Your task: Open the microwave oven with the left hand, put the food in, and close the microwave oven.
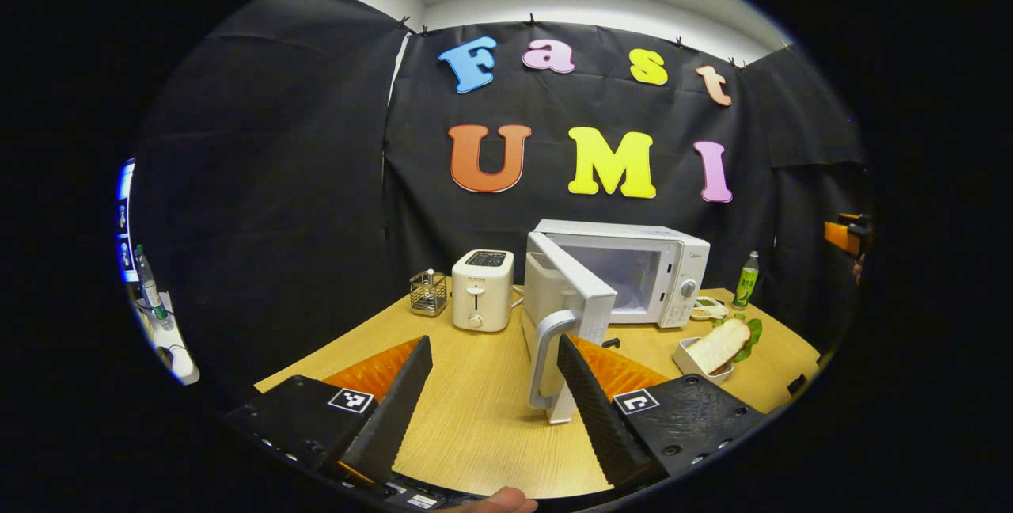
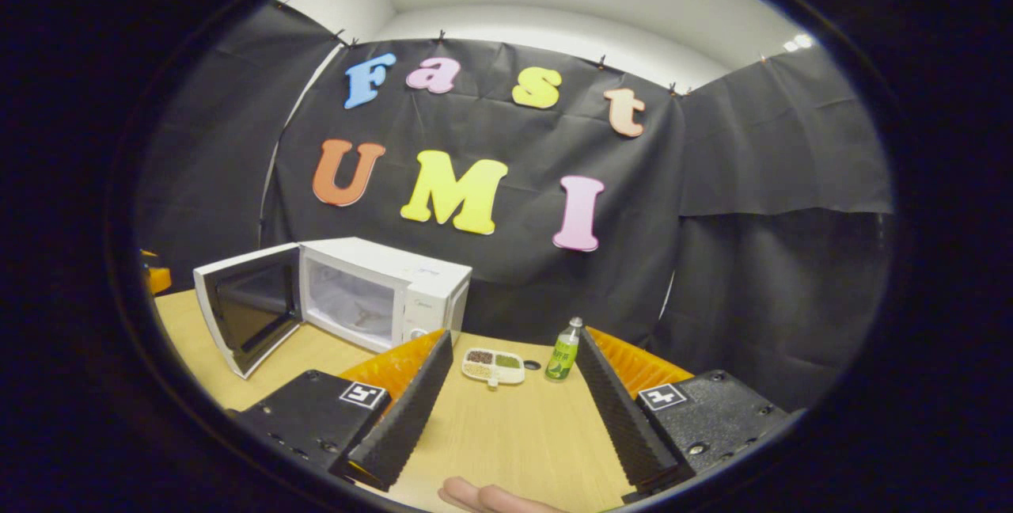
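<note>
A white microwave (image 1: 665,260) stands at the back of the wooden table (image 1: 475,418) with its door (image 1: 566,303) swung wide open toward me. The door's grey handle (image 1: 546,359) sits just inside my left gripper (image 1: 495,355), close to its right finger; the jaws are open and hold nothing. To the right of the door, a slice of bread on lettuce lies in a white dish (image 1: 716,351). In the right gripper view the microwave (image 2: 380,291) and its open door (image 2: 249,307) are at the left. My right gripper (image 2: 514,347) hangs open over the table, holding nothing.
A white toaster (image 1: 481,290) and a wire basket (image 1: 428,293) stand left of the microwave. A green bottle (image 2: 563,351) and a small divided dish of seeds (image 2: 492,365) sit beyond the right gripper's fingers. The other gripper (image 1: 847,234) shows at the far right edge.
</note>
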### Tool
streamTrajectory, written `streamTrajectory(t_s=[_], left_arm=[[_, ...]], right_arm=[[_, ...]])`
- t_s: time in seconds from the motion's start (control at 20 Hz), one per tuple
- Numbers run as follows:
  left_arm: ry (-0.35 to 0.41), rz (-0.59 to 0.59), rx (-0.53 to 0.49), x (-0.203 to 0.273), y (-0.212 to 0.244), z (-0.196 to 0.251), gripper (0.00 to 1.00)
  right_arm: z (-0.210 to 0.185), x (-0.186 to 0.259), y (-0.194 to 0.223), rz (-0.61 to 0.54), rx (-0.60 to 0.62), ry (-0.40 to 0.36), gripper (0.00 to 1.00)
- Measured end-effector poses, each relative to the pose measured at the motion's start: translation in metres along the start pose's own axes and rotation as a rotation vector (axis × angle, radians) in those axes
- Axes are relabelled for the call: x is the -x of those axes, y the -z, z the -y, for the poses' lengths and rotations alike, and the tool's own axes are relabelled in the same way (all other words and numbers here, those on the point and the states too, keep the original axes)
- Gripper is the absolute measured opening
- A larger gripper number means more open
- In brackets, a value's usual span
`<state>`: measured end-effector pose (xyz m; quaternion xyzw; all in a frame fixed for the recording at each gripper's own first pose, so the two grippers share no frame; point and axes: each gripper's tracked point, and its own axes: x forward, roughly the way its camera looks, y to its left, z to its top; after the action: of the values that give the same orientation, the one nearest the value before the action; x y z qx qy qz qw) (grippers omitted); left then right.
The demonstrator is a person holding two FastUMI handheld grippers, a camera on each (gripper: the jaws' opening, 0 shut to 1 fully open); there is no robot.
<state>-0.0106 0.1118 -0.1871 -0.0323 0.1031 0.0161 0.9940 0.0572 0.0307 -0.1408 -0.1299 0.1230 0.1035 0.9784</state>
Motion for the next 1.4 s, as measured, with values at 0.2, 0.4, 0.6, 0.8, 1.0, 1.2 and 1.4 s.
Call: streamTrajectory(t_s=[0.2,0.4,0.6,0.8,1.0,1.2,1.4], left_arm=[[-0.067,0.031,-0.017,0.000,-0.032,-0.003,0.94],[-0.114,0.132,-0.017,0.002,-0.073,0.003,0.94],[-0.108,0.194,-0.019,0.003,-0.100,0.016,0.94],[-0.124,0.266,-0.024,0.005,-0.126,0.024,0.94],[-0.127,0.289,-0.023,0.001,-0.132,0.032,0.94],[-0.122,0.275,-0.038,-0.005,-0.129,0.039,0.94],[-0.110,0.263,-0.060,-0.003,-0.124,0.040,0.94]], right_arm=[[-0.018,-0.036,0.025,-0.153,0.004,-0.133,0.97],[-0.042,-0.069,0.070,-0.394,-0.084,-0.304,0.99],[-0.069,-0.098,0.109,-0.582,-0.154,-0.458,0.98],[-0.088,-0.113,0.149,-0.766,-0.305,-0.553,0.81],[-0.105,-0.121,0.179,-0.932,-0.505,-0.633,0.65],[-0.120,-0.121,0.187,-1.022,-0.673,-0.712,0.55],[-0.129,-0.113,0.191,-1.143,-0.830,-0.753,0.34]])
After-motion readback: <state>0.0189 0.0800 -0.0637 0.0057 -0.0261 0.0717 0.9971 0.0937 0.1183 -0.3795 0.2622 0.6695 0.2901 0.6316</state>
